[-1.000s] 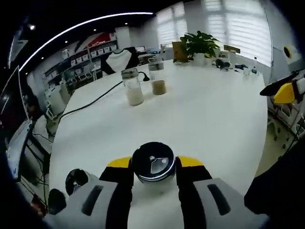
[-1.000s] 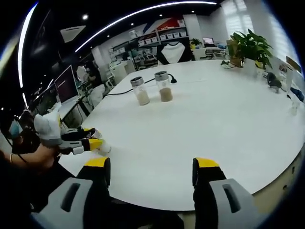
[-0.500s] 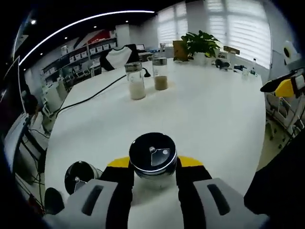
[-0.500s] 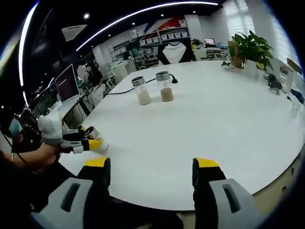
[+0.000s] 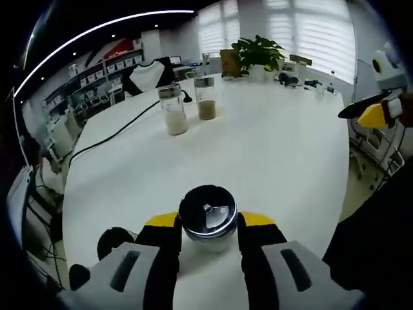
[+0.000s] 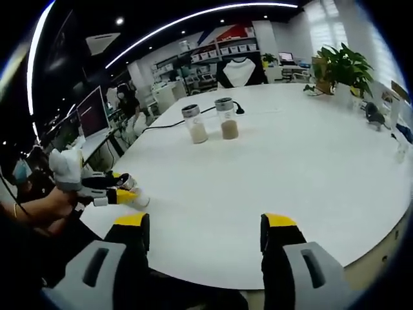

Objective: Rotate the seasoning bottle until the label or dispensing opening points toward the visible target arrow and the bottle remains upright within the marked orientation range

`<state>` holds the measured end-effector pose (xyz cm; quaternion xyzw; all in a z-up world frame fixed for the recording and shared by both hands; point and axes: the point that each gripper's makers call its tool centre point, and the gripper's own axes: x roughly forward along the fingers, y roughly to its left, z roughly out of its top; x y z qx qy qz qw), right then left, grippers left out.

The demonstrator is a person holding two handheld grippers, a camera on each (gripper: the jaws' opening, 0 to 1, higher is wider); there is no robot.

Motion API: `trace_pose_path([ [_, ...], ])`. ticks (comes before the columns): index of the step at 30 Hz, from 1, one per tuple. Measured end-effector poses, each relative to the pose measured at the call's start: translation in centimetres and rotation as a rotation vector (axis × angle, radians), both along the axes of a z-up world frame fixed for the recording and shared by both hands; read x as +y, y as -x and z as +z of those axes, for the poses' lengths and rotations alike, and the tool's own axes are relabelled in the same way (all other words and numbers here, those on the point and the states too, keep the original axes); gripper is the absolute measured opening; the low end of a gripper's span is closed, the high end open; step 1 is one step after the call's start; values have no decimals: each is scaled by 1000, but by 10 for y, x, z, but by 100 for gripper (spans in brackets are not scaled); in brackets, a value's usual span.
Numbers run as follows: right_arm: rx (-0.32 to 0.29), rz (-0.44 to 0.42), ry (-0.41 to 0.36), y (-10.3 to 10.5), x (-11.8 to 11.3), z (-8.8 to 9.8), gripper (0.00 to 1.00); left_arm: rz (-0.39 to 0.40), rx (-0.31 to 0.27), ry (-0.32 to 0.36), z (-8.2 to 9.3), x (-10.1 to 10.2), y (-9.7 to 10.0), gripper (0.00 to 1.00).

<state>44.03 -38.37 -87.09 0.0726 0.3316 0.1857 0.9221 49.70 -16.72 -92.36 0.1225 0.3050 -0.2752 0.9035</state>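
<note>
In the left gripper view the seasoning bottle (image 5: 208, 210) stands upright on the white table (image 5: 277, 155). Its black lid, with a pale wedge-shaped opening, faces the camera. My left gripper (image 5: 208, 221) is shut on it, yellow-tipped jaws pressed to both sides. The right gripper view shows the same left gripper (image 6: 122, 188) at the table's left edge, held by a person's hand, with the pale bottle (image 6: 137, 199) between its tips. My right gripper (image 6: 205, 223) hovers open over the near table edge with nothing between its jaws; it also appears as the right gripper (image 5: 377, 113) at far right.
Two clear jars with pale (image 5: 172, 111) and brown (image 5: 206, 99) contents stand mid-table, also seen as jars (image 6: 195, 124) (image 6: 226, 119). Another black-lidded bottle (image 5: 115, 240) sits left of my left jaws. A black cable (image 5: 110, 137) crosses the table. A potted plant (image 5: 257, 50) stands far back.
The left gripper view has shifted slightly; the held bottle's lid loomed larger half a second ago and now sits lower again. The right gripper stays open in place.
</note>
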Motion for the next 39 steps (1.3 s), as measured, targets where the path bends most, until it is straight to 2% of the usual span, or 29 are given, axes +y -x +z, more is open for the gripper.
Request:
trace_pose_path([
  [4,5,4,-4,0,3,-1,69,-1,-16,-4,12,3,-3,40],
  [7,7,11,-5,-1,6,-1,69,0,-6,-1,19,7,-3,40],
  [9,4,17,-5,-2,7,0,69,13,-27,22,31,7,-3,40],
  [13,6,23,-5,-3,7,1,69,32,-50,15,41,15,-3,38],
  [19,10,56,-2,-5,12,0,69,87,-33,-12,41,35,1,36],
  [25,1,65,-8,-11,16,3,69,143,-57,-21,56,61,6,36],
  [29,5,86,-6,-13,19,2,69,190,-54,-57,54,79,10,36],
  [32,9,104,0,-15,21,1,69,223,-42,-24,52,85,12,36],
  [36,10,123,5,-19,24,0,69,236,-34,-29,46,93,10,37],
  [39,5,134,7,-23,28,1,69,242,-5,-9,40,90,9,39],
])
